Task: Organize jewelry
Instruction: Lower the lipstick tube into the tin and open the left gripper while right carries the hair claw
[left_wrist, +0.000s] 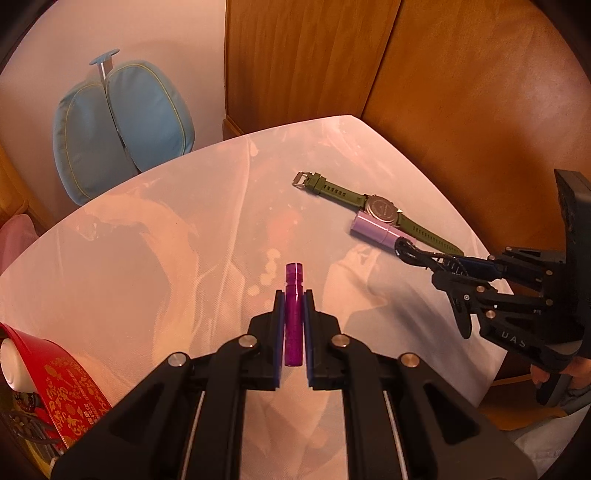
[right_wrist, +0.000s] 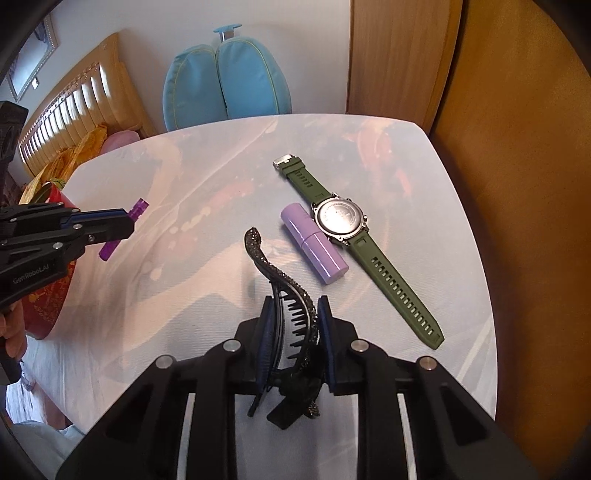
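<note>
My left gripper (left_wrist: 294, 295) is shut on a glittery purple tube (left_wrist: 294, 321) and holds it above the table; the tube also shows in the right wrist view (right_wrist: 138, 208). My right gripper (right_wrist: 293, 304) is shut on a black sparkly hair claw clip (right_wrist: 280, 284), whose curved tip sticks out forward; the clip also shows in the left wrist view (left_wrist: 406, 248). A green-strapped watch (right_wrist: 341, 221) lies face down on the table to the right. A lilac tube (right_wrist: 314, 249) lies right beside the watch, touching its case.
The white patterned table (right_wrist: 184, 177) has a red box (left_wrist: 62, 384) with gold print at its left edge. A blue chair back (right_wrist: 225, 79) stands beyond the far edge. A wooden wardrobe (right_wrist: 517, 129) is at the right.
</note>
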